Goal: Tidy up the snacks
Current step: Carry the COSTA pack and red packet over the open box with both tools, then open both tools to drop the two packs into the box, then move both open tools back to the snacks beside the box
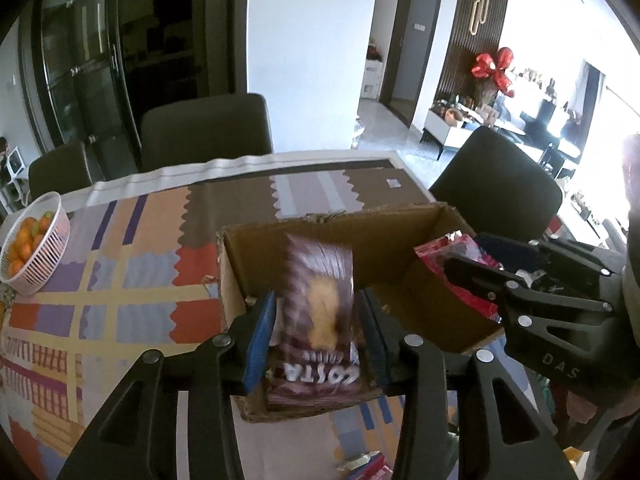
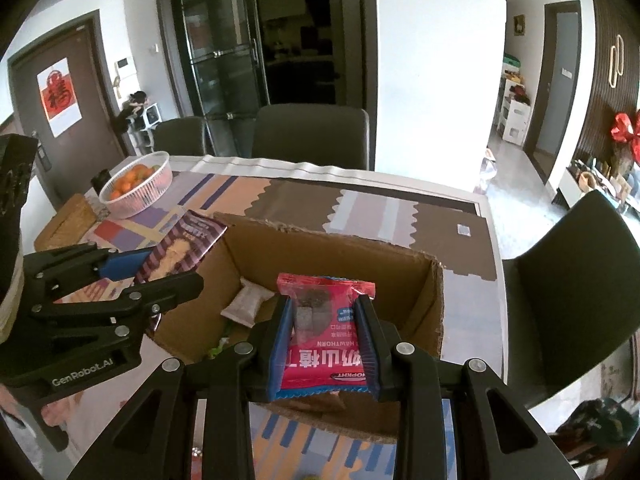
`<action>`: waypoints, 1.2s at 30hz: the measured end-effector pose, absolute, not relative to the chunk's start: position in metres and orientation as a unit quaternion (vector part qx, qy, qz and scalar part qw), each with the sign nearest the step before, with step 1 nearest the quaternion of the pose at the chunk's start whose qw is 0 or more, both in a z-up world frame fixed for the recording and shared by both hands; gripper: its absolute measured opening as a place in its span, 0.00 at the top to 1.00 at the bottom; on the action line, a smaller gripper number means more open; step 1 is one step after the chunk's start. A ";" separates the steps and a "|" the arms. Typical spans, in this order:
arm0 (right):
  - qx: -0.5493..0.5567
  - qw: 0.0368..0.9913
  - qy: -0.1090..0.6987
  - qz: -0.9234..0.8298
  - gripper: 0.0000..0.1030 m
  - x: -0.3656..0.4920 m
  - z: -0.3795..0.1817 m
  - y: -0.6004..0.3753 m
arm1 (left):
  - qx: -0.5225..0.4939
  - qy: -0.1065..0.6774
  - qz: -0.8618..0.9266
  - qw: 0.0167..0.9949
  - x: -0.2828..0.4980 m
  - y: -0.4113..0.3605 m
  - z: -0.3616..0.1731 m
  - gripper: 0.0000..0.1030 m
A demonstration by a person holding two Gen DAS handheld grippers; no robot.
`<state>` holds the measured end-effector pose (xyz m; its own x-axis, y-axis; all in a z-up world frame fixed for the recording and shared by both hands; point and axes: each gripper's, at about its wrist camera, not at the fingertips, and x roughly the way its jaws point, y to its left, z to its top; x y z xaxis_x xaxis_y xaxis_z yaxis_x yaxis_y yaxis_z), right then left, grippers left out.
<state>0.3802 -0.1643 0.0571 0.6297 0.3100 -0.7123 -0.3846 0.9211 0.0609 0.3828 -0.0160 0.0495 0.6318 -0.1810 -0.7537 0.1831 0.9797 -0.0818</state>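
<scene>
Open brown cardboard box (image 2: 400, 280) sits on the patterned tablecloth near the table's front edge, top flaps torn off. Brown striped foil cookie packet (image 1: 320, 300) w/ white "COSTA" lettering hangs upright, print upside down, over the box's left end. Red plastic hawthorn snack pack (image 2: 326, 336) w/ clear window hangs upside down over the box's near wall. Small white sachet (image 2: 248, 300) lies on the box floor, toward its left side.

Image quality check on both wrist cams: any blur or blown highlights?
Left wrist: brown snack packet is motion-smeared between the fingers, windows at right blown out. Right wrist: red snack packet sharp, print legible; exposure even. Both show fisheye bending and dark corners.
</scene>
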 end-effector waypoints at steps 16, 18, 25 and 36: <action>-0.077 0.919 0.348 0.172 0.46 0.329 0.071 -0.168 | 0.042 0.365 -0.108 0.924 0.315 -0.017 0.075 0.42; -0.079 0.919 0.345 0.175 0.46 0.319 0.072 -0.168 | 0.050 0.357 -0.107 0.927 0.305 -0.019 0.078 0.41; -0.087 0.920 0.336 0.180 0.46 0.291 0.072 -0.171 | 0.054 0.341 -0.111 0.932 0.274 -0.021 0.081 0.39; -0.108 0.918 0.338 0.177 0.46 0.253 0.057 -0.173 | 0.068 0.359 -0.117 0.924 0.244 -0.022 0.056 0.36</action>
<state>0.2535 -0.1734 0.0572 0.7085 0.2526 -0.6590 -0.3991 0.9135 -0.0789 0.2439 -0.0225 0.0561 0.7155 -0.1672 -0.6783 0.2650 0.9633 0.0421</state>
